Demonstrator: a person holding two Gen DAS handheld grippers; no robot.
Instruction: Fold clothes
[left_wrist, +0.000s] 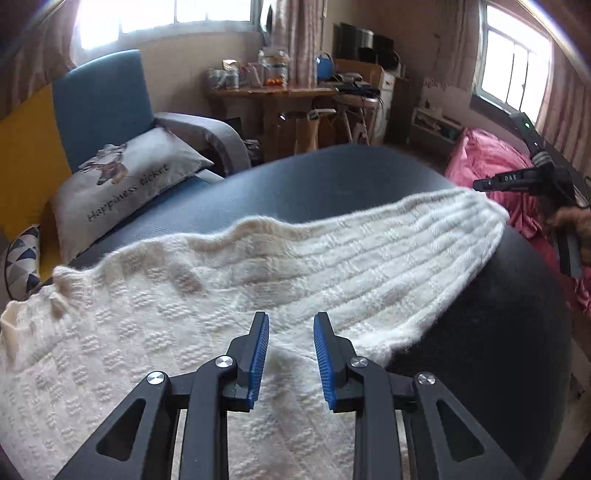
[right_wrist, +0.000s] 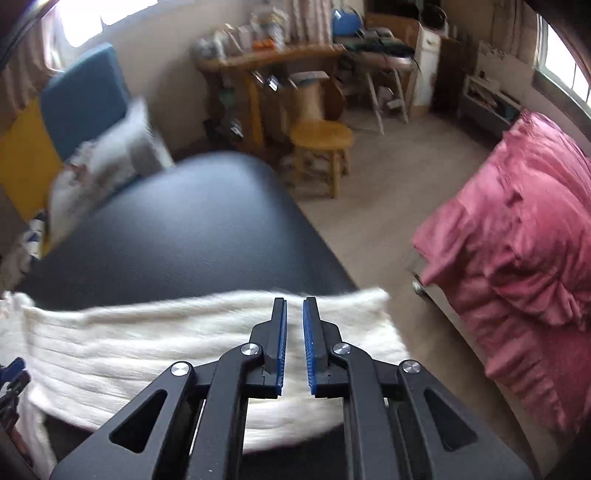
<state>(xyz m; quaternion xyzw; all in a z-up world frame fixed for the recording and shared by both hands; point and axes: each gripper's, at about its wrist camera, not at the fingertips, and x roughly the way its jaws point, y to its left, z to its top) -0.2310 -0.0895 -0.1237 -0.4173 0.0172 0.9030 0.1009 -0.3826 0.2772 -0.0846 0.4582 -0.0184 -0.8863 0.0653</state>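
A white knitted sweater (left_wrist: 166, 302) lies spread on a dark round table (left_wrist: 332, 177). One sleeve (left_wrist: 406, 243) stretches out to the right, toward the table's edge. My left gripper (left_wrist: 290, 319) hovers over the spot where the sleeve meets the body. Its blue pads are apart and open, with nothing pressed between them. My right gripper (right_wrist: 294, 301) is over the sleeve (right_wrist: 147, 339), which lies flat across the table (right_wrist: 184, 236). Only a thin slit shows between its pads, so it is shut and holds nothing. In the left wrist view the right gripper (left_wrist: 478, 185) sits just past the cuff.
A blue armchair with a printed pillow (left_wrist: 122, 177) stands behind the table on the left. Pink bedding (right_wrist: 517, 240) is heaped to the right. A wooden stool (right_wrist: 321, 136) and a cluttered wooden desk (left_wrist: 273, 90) stand farther back, across bare floor.
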